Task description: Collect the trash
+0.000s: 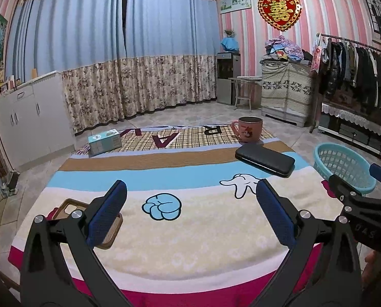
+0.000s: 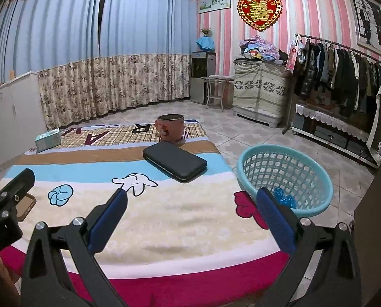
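Note:
A light blue plastic basket (image 2: 285, 176) stands on the floor right of the blanket-covered surface (image 2: 165, 220); it also shows in the left wrist view (image 1: 344, 166). A crumpled blue bag (image 2: 283, 197) lies inside it. My left gripper (image 1: 190, 204) is open and empty above the blanket, its left finger over a brown phone case (image 1: 70, 208). My right gripper (image 2: 190, 207) is open and empty, its right finger in front of the basket's near rim. Each gripper shows at the edge of the other's view.
On the blanket lie a black wallet-like case (image 2: 175, 163), a pink mug (image 2: 170, 127), a tissue box (image 2: 48, 140) and the phone case (image 2: 25, 206). White cabinets stand at left, a clothes rack (image 2: 344, 76) at right.

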The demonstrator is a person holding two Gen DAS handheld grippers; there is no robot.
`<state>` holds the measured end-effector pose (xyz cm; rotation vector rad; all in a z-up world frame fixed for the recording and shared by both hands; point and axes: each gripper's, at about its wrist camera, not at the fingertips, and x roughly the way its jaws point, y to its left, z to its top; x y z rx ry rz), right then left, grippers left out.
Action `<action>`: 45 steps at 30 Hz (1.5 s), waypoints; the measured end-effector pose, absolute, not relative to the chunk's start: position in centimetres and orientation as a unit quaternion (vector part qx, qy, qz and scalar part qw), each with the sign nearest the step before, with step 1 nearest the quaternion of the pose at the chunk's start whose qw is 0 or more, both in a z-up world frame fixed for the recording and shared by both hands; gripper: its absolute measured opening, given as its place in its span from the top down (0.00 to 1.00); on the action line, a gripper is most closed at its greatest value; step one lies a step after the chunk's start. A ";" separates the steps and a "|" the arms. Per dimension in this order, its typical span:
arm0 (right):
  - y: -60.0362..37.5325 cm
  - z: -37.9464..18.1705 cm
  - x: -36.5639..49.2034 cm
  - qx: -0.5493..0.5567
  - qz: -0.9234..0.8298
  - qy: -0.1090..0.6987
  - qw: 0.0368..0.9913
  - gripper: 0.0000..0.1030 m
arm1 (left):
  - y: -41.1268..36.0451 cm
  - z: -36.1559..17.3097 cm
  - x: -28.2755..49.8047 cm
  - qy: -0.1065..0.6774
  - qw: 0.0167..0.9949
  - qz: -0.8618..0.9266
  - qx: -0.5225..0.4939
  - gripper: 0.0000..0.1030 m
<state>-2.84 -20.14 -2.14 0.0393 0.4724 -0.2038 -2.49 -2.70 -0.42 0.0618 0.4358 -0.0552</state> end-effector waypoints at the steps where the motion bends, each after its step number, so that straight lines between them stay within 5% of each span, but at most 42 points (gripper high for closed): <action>1: -20.2 -2.2 -2.9 0.019 -0.101 0.233 0.967 0.04 | -2.7 -0.4 -2.4 0.216 0.975 -0.027 0.031 0.05; 45: -20.2 -2.3 -2.8 0.018 -0.102 0.232 0.967 0.04 | -2.5 -0.5 -2.4 0.215 0.976 -0.019 0.035 0.05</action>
